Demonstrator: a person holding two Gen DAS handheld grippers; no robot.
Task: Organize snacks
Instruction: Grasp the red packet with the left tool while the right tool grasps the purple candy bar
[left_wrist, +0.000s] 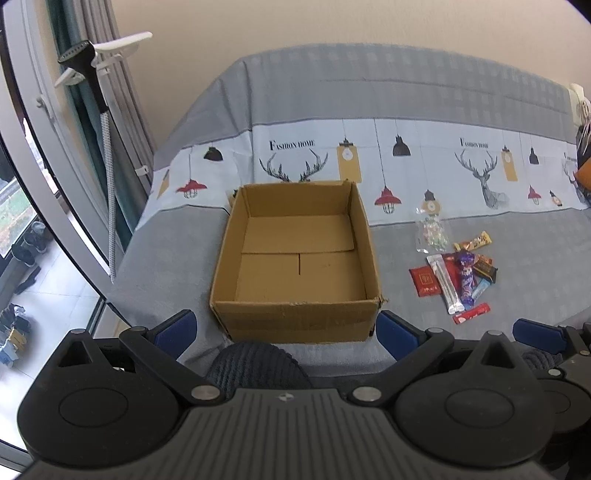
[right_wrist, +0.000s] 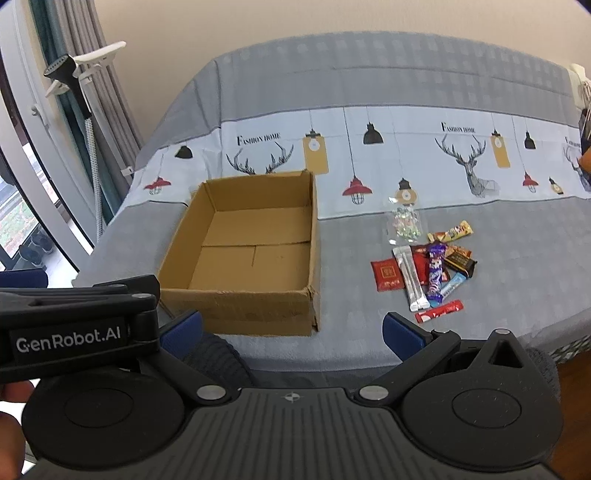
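Cardboard, stiff and light, makes up the empty open box (left_wrist: 295, 266) at the middle of the left wrist view; the snacks (left_wrist: 456, 275) lie in a loose heap at about 3 o'clock from it, well apart, on the grey bedspread (left_wrist: 498, 236). They look light, crinkly and slippery, so I judge a pinch across the middle of a bar safest; the clear candy bag (left_wrist: 430, 230) at the heap's 12 o'clock seems floppy. The left gripper (left_wrist: 286, 332) hangs near the box's front wall, jaws wide apart, empty. From the right wrist view, the red stick (right_wrist: 439, 311) lies nearest, at the heap's 6 o'clock, apart from the rest and likely the easiest pick; the silver sachet (right_wrist: 412, 278) overlaps its neighbours. The right gripper (right_wrist: 293, 332) is likewise spread and holds nothing. Nothing blocks the way; the left tool crowds 9 o'clock.
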